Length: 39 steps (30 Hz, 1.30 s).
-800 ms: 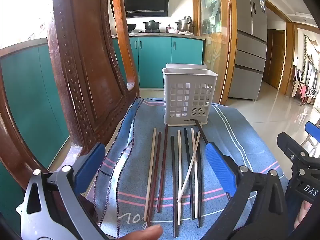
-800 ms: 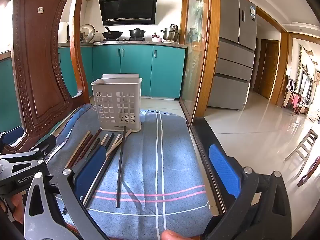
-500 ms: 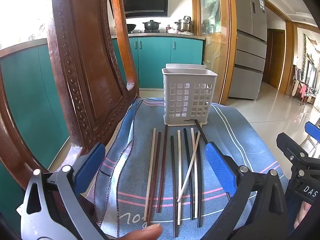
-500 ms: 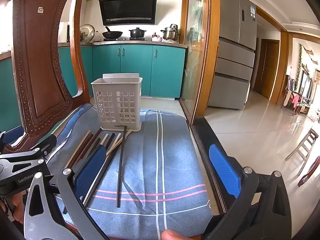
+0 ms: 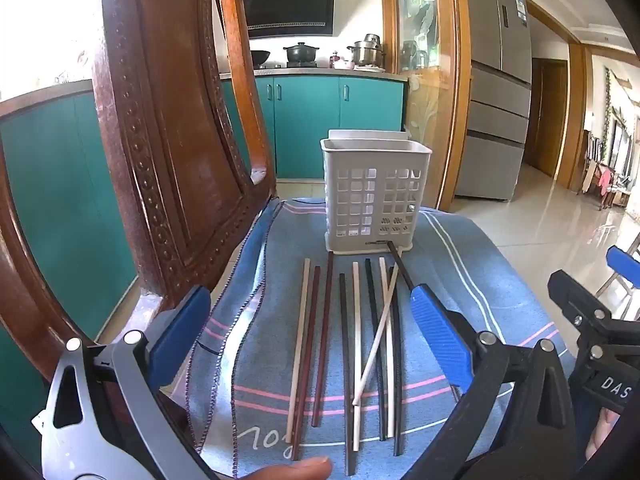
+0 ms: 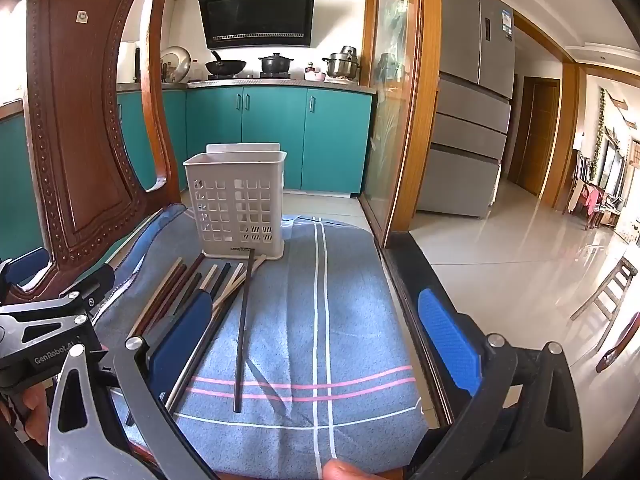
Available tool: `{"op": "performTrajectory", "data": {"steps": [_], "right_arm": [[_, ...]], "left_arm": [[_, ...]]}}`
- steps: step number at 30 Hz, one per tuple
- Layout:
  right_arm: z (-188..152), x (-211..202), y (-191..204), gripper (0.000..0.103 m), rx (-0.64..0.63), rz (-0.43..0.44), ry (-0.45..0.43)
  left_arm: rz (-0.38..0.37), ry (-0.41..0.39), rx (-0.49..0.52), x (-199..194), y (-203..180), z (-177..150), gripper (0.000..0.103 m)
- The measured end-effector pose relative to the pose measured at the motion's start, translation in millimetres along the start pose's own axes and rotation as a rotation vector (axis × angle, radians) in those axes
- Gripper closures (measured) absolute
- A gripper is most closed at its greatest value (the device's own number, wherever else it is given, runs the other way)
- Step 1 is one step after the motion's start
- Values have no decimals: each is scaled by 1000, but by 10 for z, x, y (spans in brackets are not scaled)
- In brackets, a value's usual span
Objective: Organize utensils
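Note:
Several chopsticks (image 5: 352, 344), cream, dark red and black, lie side by side on a blue striped cloth (image 5: 460, 280); one cream stick lies crossed over the others. Behind them stands an empty white slotted utensil holder (image 5: 374, 196). My left gripper (image 5: 316, 336) hovers wide open above the chopsticks, nothing between its blue pads. In the right wrist view the holder (image 6: 236, 204) and the chopsticks (image 6: 208, 292) sit to the left, with one black chopstick (image 6: 244, 328) apart from the row. My right gripper (image 6: 316, 340) is open over bare cloth (image 6: 352, 320), holding nothing.
A carved wooden chair back (image 5: 160, 140) rises close on the left of the cloth. The cloth's right edge (image 6: 404, 292) drops to a tiled floor. Teal cabinets (image 6: 272, 136), a stove with pots and a fridge (image 6: 472, 112) stand beyond. A fingertip (image 5: 296, 470) shows at the bottom.

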State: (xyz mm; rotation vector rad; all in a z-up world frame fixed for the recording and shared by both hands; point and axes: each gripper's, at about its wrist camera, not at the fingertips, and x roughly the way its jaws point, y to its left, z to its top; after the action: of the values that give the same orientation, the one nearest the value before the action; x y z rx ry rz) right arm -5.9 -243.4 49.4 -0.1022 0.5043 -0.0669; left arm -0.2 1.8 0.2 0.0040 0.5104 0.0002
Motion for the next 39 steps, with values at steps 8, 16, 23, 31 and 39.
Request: {"op": "performTrajectory", "data": {"steps": [8,16,23,31,39], "right_arm": [[2,8,-1,2,0,1,4],[-17,16,14,2,-3,1,3],[-12,50,11,2,-2,4,12],[-11,48,48,2,-16,7,6],[-1,71,39,2,-13,10,15]], "left_arm": [[-1,11,-11,30,12,2,3],[-5,10,-11,1,-6,-6,3],[-2,16,-2,3,-28,-15,3],[-3,15,-5,-6,-28,-18,3],[-2,17,-5,-5,-18,-18,3]]}}
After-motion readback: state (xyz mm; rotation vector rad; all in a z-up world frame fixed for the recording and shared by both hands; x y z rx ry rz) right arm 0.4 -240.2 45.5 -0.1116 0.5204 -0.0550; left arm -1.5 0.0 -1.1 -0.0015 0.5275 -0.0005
